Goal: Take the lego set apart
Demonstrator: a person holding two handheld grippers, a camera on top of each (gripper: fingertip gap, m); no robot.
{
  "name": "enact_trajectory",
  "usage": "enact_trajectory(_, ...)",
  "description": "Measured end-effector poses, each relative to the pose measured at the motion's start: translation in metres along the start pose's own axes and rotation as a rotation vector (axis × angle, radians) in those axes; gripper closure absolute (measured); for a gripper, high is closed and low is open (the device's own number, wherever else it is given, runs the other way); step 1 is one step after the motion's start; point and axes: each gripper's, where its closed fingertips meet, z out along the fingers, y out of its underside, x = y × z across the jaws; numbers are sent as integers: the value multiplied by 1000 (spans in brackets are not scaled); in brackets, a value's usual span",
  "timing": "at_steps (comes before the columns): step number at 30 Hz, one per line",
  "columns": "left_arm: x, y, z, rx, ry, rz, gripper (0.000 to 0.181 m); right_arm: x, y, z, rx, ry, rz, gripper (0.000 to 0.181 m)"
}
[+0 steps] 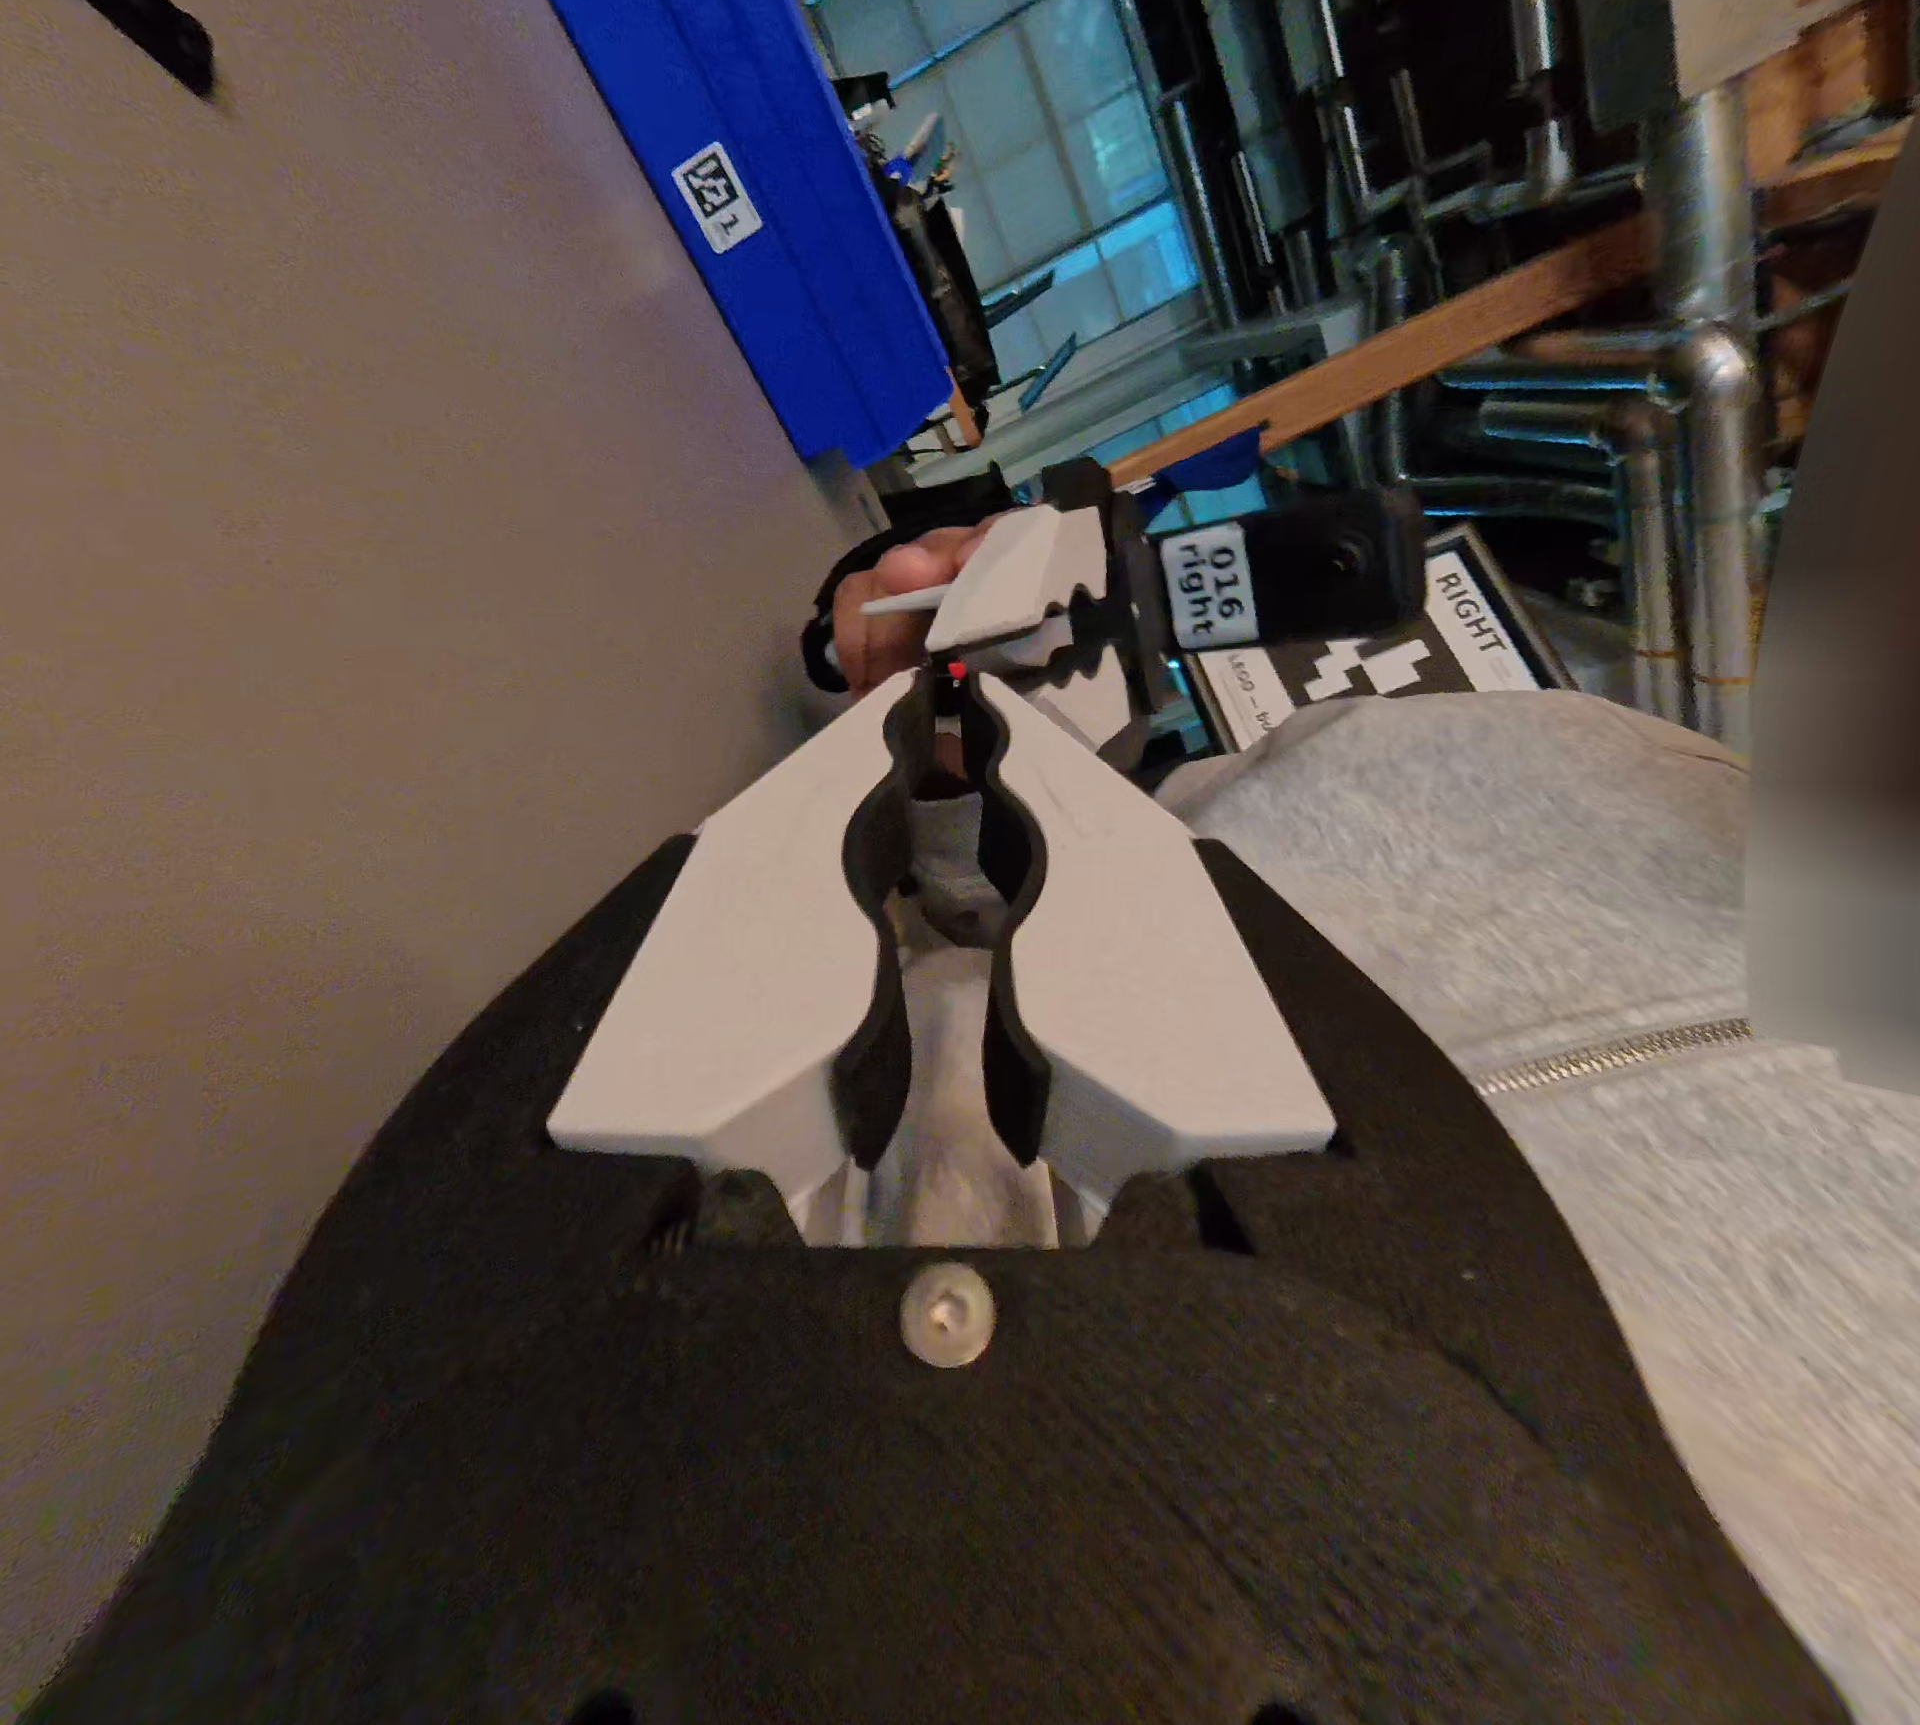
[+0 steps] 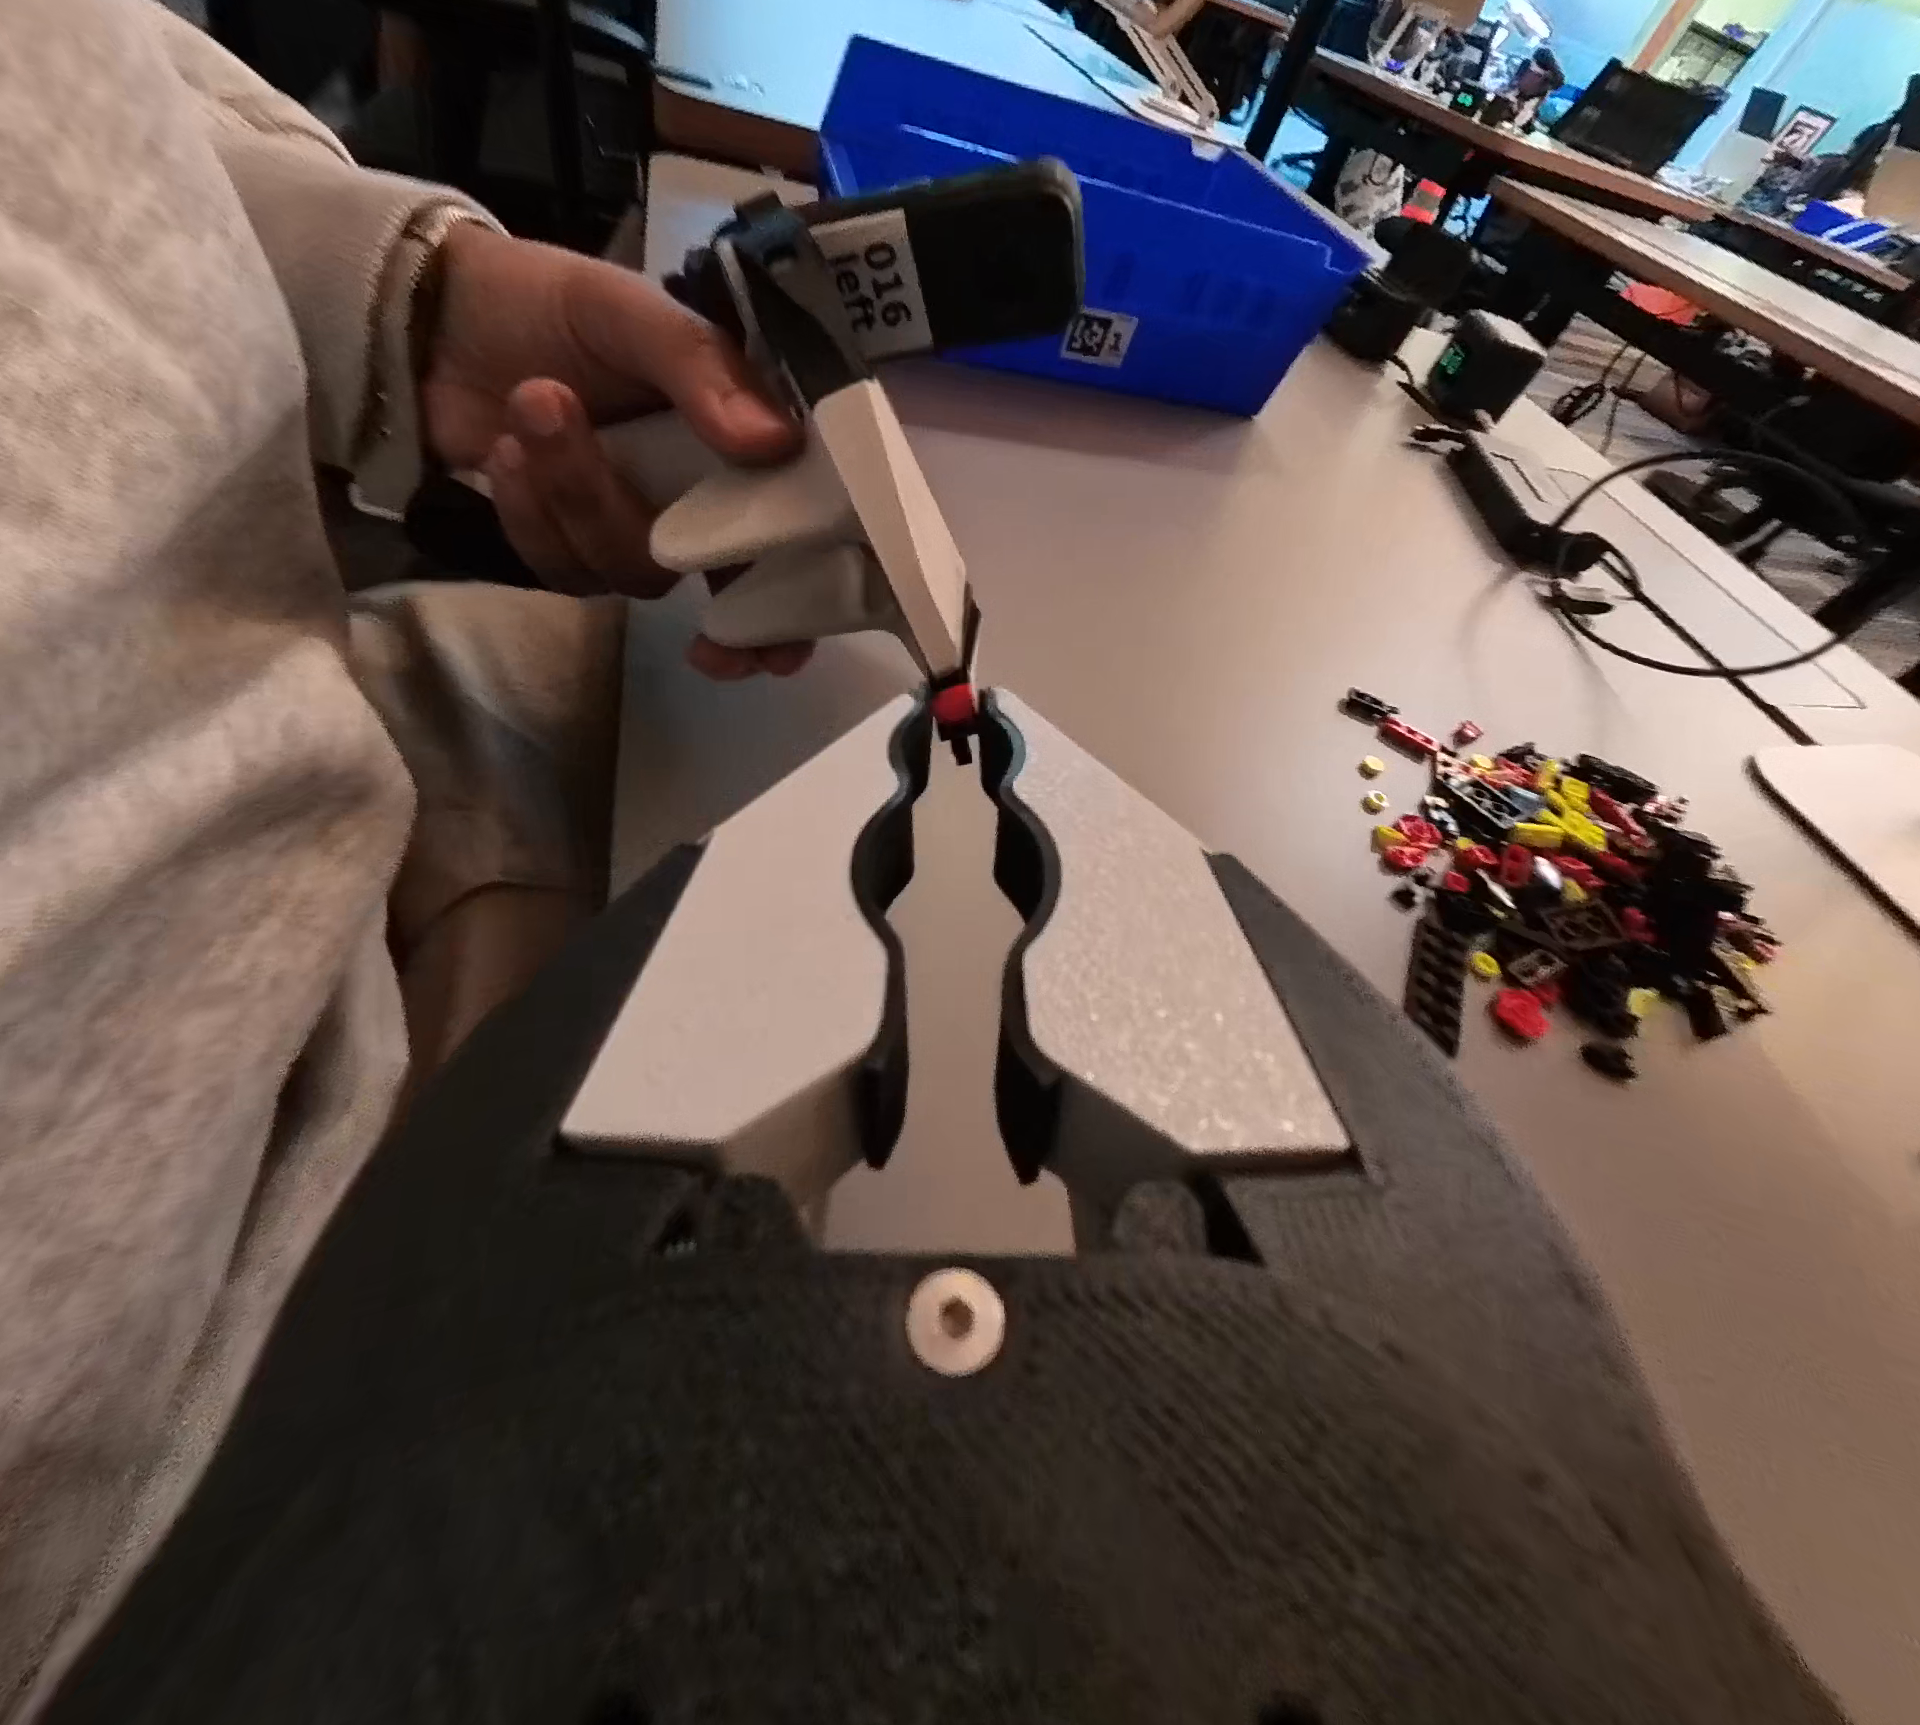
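Small red-and-black lego piece (image 2: 954, 714) held in the air between both claw tips, above the counter (image 2: 1195, 553). Right claw (image 2: 954, 725) clamped on its lower end, left claw (image 2: 948, 673) clamped on its upper end; long axis runs claw to claw. Loose brick pile (image 2: 1558, 875) lies to the right.

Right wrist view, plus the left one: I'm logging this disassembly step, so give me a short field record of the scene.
held piece: small red and black lego piece, pinched from both sides, above the table
right gripper: shut on the piece
left gripper: shut on the piece, tips meeting the right's
loose parts: pile of red, yellow and black lego pieces on the grey table
behind: blue plastic bin
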Motion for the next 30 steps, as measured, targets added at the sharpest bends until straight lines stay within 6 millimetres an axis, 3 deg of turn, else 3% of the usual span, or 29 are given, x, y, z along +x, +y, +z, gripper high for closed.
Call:
enact_trajectory(10, -18, -7, 7, 57, -326, 328, 177, 16, 20, 5, -192, 213, -278, 175)
enact_trajectory(19, -22, -19, 9, 174, -333, 298, 177, 28, 23, 8, -209, 343, -308, 175)
enact_trajectory(30, -32, -31, 9, 233, -552, 524, 176, 40, 29, 11, -332, 474, -408, 175)
